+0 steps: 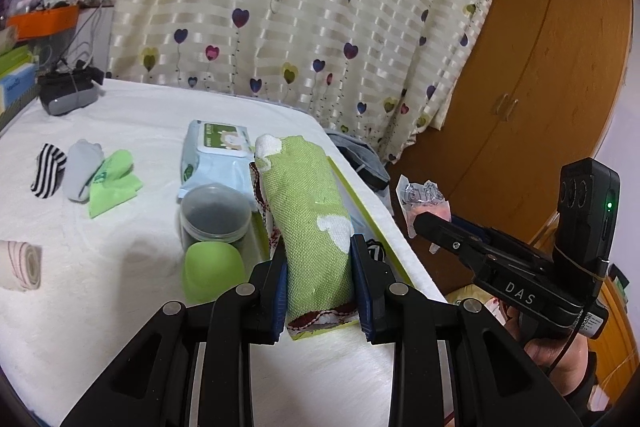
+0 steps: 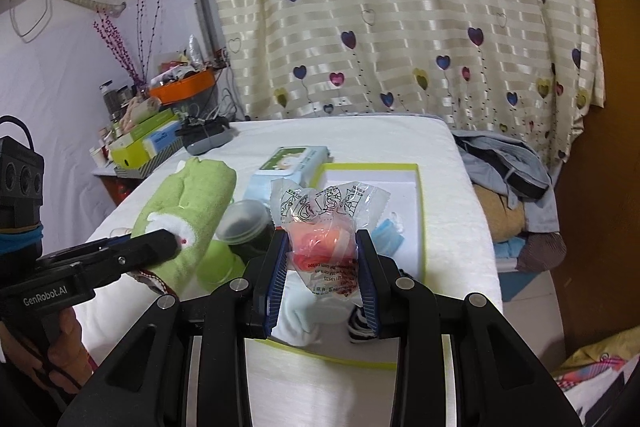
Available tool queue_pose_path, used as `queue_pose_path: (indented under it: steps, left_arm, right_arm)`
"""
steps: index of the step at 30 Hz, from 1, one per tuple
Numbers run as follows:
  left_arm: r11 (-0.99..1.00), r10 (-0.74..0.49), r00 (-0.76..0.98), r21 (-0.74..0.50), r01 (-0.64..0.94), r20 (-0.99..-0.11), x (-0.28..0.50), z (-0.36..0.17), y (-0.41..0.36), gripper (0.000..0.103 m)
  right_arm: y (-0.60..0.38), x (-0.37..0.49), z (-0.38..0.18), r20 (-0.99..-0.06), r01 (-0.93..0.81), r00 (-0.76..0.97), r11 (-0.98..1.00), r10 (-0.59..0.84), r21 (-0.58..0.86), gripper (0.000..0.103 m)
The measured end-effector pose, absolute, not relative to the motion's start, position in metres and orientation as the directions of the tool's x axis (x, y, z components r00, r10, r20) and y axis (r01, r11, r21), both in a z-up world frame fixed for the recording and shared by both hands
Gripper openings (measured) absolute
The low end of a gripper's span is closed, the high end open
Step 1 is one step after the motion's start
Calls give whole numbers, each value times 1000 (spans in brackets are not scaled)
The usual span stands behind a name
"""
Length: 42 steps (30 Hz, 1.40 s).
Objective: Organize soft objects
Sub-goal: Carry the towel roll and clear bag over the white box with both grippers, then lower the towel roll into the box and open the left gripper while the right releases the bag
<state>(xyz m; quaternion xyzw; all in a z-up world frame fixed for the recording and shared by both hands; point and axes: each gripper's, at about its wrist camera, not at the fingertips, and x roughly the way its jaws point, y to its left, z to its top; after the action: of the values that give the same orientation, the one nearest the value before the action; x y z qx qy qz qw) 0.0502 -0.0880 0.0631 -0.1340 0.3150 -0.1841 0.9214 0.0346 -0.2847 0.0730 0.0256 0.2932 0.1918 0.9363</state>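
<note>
My left gripper [image 1: 320,291] is shut on a rolled green towel [image 1: 308,215] with white patches, held above the white bed; the towel also shows in the right wrist view [image 2: 184,211]. My right gripper [image 2: 322,279] is shut on a clear plastic packet with an orange item inside [image 2: 320,227], held over a green-rimmed white tray [image 2: 416,187]. The packet also shows at the right of the left wrist view [image 1: 424,203]. In the tray lie a blue item [image 2: 386,231], a white cloth [image 2: 300,323] and a striped sock [image 2: 358,327].
On the bed lie a striped sock [image 1: 48,169], a grey sock [image 1: 82,165], a green cloth [image 1: 114,183], a pale roll [image 1: 20,265], a wet-wipes pack [image 1: 218,155], a clear jar [image 1: 214,215] and a green ball [image 1: 212,269]. Clothes [image 2: 508,179] are piled beside the bed.
</note>
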Motion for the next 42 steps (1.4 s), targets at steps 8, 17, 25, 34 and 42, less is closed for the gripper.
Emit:
queue_pose_path:
  steps: [8,17,25,34,42]
  left_arm:
    - [889,-445,707,-367,274,-549,57,56,-100,26]
    - [886,-454,691,-365,285,-562,73,52,-111,26]
    - [889,-447,693,-366,275,-565,92,51,-115,26]
    - [890,-444,682,-372,263,-581,113,44,-121,26]
    - [895,-433,674,-375,242,-598,128,37,-121,26]
  right_arm:
    - [-296,38,56,-578,-321,734,932,357,169,34]
    - [-304,46,23,-650,-298,679,938,340,179,34]
    - [-301,60,-6,-714,-290,617,939,332,186,34]
    - [-297,86,-16,-720,-281,613,942,325,186,34]
    - [-287,116,-17,-712,-303,614,935,340,186,36]
